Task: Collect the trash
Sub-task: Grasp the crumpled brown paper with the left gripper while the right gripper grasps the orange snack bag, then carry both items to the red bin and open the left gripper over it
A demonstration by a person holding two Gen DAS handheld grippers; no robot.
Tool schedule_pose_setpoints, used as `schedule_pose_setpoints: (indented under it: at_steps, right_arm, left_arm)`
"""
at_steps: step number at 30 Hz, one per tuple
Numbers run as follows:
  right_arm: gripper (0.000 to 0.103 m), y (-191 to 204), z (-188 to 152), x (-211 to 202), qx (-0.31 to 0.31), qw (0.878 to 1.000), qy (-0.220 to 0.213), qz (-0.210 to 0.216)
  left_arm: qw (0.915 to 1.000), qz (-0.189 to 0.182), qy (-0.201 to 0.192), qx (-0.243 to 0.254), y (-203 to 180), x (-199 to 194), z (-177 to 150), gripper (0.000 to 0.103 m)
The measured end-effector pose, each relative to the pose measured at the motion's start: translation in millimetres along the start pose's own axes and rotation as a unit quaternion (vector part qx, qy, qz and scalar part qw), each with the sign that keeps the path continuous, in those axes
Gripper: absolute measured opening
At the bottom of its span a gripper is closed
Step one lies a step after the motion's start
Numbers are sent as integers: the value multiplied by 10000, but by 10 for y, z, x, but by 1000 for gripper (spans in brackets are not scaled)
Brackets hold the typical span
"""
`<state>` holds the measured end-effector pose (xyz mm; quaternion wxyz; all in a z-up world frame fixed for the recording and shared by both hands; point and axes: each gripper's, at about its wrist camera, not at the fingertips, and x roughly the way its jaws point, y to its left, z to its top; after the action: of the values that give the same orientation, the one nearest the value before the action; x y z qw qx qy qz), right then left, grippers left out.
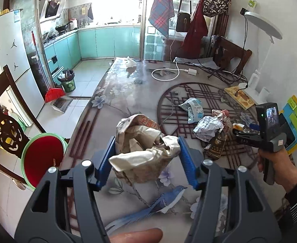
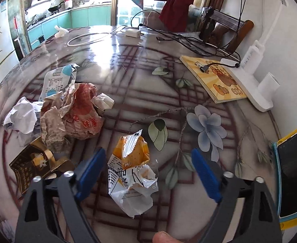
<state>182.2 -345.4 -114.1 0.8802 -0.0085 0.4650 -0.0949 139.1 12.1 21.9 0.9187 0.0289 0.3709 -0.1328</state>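
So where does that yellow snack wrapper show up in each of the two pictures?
Left wrist view: the yellow snack wrapper is a small patch at far right, just ahead of the right gripper.
Right wrist view: the wrapper lies low in the centre, between the open blue fingers.
Shared landmark: the white charger cable looped at the table's far end.

Sunlit kitchen [image 1: 108, 0], teal cabinets [image 1: 108, 40]

crumpled brown paper bag [image 1: 146, 151] lifted above the table; torn orange wrapper [image 2: 131, 170] lies flat nearby
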Motion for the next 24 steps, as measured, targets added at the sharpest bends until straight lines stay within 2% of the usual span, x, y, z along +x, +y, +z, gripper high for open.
schedule_pose_setpoints:
  at_steps: [5, 7, 9, 17, 24]
  right_arm:
    - [60, 37, -34, 58, -62, 9999, 93, 30]
    - [49, 62, -35, 52, -98, 9999, 79, 105]
    - [33, 110, -36, 36, -185, 9998, 78, 78]
    - [27, 191, -54, -195, -199, 9997, -65, -112]
    - [27, 395, -109, -888, -329, 9980, -534, 30]
  left_arm:
    - [10000, -71, 18, -20, 34, -1, -2, 59]
    - [9999, -100, -5, -43, 46, -18, 12, 59]
    - [9999, -96, -48, -35, 55, -41, 19, 60]
    - [9998, -118, -116, -82, 107, -103, 37, 60]
    - [9993, -112, -334, -125, 197, -283, 100, 60]
